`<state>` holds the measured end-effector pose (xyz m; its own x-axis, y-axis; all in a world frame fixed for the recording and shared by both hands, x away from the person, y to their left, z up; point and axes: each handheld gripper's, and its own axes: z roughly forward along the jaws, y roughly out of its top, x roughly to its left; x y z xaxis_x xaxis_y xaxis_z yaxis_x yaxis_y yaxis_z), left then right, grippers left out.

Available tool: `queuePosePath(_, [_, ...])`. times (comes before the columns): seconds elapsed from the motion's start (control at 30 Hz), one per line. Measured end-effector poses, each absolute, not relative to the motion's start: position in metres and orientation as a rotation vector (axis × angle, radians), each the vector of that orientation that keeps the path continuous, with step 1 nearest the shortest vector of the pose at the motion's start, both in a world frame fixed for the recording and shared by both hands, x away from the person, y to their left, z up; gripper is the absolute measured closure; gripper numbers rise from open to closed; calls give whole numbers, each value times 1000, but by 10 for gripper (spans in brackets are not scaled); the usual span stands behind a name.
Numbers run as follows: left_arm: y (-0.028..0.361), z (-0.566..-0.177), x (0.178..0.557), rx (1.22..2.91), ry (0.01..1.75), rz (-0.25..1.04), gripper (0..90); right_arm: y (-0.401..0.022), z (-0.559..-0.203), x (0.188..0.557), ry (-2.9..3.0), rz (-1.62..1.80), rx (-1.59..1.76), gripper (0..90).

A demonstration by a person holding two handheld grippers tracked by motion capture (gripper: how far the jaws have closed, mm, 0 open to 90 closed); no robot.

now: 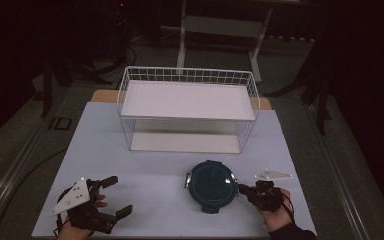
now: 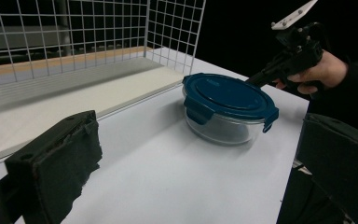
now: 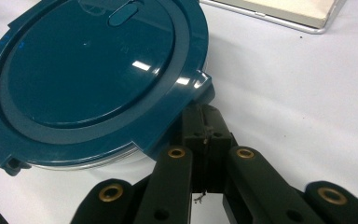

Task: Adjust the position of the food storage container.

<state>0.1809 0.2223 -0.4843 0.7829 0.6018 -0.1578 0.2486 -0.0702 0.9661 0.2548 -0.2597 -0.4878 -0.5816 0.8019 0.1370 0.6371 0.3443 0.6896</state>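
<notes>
Dark room, floor and a pale bench frame dim at back; white surface point(image 1: 145, 170) w/ matte, smooth top fills the middle.

Near edge, L side: left gripper point(image 1: 114, 196), jaws spread wide, nothing between them, resting on the surface. Black, blocky foam-like pads point(image 2: 58, 158), frayed edges. Grey three-cornered plate on top.

Near edge, R side: right gripper point(image 1: 241, 188), jaws clenched together, tips pressed against the side tab of the container, at the rim. Can't tell if the tab is actually pinched or only nudged. Black linkage arms w/ brass-coloured pivots.

Centre-right, just left of that gripper: container point(image 1: 211, 184), round, clear glass bowl, looks empty. Glossy dark teal lid point(image 3: 93, 70) on top, raised ring, small oval vent, four clip tabs; lid sits flat.

Step in hand, judged: working the right-hand clip. To do it well: keep tips at the tab's lower lip, pry up and outward, not across; glass base on a smooth top will likely slide, so bracing the far side w/ the left gripper should help.

Far: wire basket point(image 1: 187, 107), white, thin grid walls, rectangular, two flat pale shelf boards, upper and lower. Well apart from the container.
</notes>
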Motion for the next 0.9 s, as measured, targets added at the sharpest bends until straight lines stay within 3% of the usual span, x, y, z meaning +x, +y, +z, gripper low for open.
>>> queuePosePath(0.6, [221, -486, 183, 1653, 689, 314, 0, -260, -489, 255, 2385, 1112, 1331, 900])
queuePosePath(0.9, [221, -486, 183, 1656, 685, 316, 0, -237, -489, 261, 2427, 1111, 1282, 900])
